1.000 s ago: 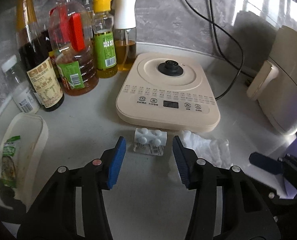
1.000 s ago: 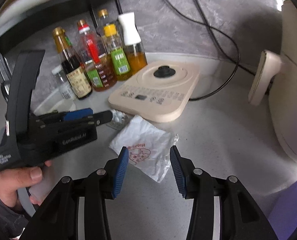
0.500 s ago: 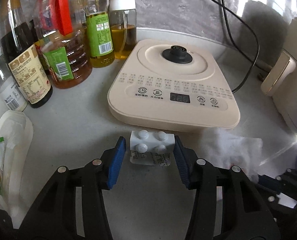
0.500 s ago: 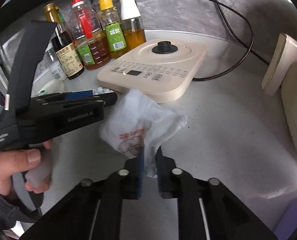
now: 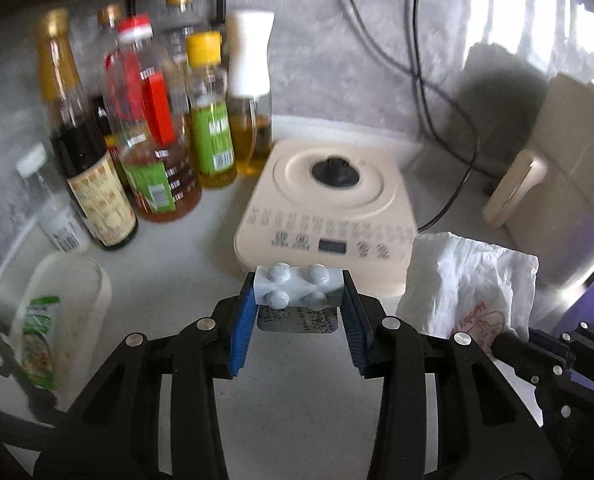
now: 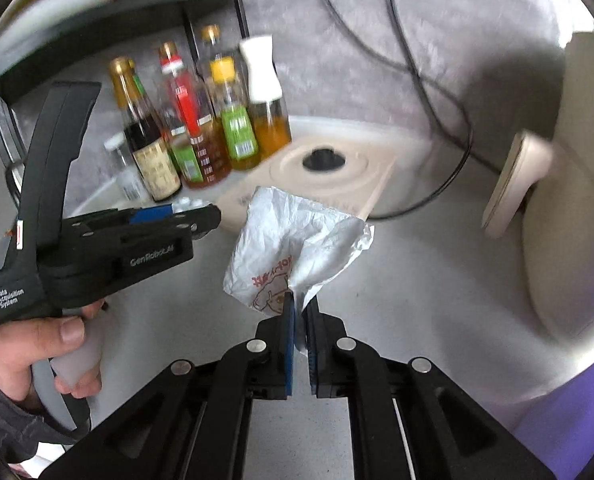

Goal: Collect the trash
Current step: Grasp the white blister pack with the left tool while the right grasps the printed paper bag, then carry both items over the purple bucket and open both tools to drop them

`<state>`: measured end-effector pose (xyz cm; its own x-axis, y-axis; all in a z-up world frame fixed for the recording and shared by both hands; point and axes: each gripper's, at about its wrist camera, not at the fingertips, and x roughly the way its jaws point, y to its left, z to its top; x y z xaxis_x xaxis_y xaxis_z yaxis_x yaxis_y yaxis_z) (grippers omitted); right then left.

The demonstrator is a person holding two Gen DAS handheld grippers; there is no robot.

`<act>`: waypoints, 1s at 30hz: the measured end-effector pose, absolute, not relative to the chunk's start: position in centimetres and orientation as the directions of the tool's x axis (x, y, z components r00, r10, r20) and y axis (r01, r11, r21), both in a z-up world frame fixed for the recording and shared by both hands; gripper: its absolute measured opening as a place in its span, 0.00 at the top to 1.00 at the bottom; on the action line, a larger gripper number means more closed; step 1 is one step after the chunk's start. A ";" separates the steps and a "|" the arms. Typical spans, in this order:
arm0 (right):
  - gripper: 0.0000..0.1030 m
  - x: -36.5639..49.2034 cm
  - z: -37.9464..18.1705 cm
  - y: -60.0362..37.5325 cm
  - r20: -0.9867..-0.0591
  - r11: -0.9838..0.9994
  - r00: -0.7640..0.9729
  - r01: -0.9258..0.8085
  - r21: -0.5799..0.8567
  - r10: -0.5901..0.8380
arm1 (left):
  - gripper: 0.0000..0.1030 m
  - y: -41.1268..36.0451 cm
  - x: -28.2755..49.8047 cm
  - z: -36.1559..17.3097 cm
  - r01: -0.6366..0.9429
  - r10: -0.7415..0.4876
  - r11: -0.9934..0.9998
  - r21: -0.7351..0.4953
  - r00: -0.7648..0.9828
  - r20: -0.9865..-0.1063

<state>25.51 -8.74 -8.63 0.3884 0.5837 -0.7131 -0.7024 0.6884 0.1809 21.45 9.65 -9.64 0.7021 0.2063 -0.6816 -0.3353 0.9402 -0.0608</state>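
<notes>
My left gripper (image 5: 299, 308) is shut on a white pill blister pack (image 5: 299, 290) with a foil back and holds it above the counter, in front of the cream induction cooker (image 5: 329, 200). My right gripper (image 6: 300, 316) is shut on a crumpled white plastic bag (image 6: 293, 248) with red print and holds it lifted off the counter. The bag also shows at the right of the left wrist view (image 5: 469, 280). The left gripper (image 6: 177, 216) shows at the left of the right wrist view, held in a hand.
Several oil and sauce bottles (image 5: 157, 128) stand at the back left. A white tray (image 5: 77, 280) with a green packet (image 5: 37, 340) lies at the left. A cream appliance (image 6: 569, 200) stands at the right, with black cables (image 6: 449, 120) behind the cooker.
My left gripper closed on the blister pack and lifted it. My right gripper, which closed on the plastic bag, raised it off the counter.
</notes>
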 end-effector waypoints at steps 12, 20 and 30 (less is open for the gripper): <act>0.94 23.4 -0.6 -13.0 -0.606 0.750 0.536 -0.642 0.159 0.588 | 0.61 6.5 19.5 -3.0 -0.235 0.151 0.970 -0.068 0.793 -0.590; 0.94 22.7 2.1 -17.4 -0.563 0.812 0.628 -0.566 0.143 0.537 | 0.61 2.6 20.3 -1.0 -0.138 0.076 0.988 -0.072 0.832 -0.549; 0.94 21.9 3.2 -24.2 -0.544 0.888 0.716 -0.440 0.134 0.437 | 0.61 -4.3 21.0 0.3 0.010 -0.045 0.998 -0.069 0.849 -0.527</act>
<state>21.90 -24.18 3.16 0.7159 0.4373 -0.5443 -0.4403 0.8878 0.1341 21.00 -4.28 0.29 0.8486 -0.0448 -0.5271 0.0098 0.9976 -0.0690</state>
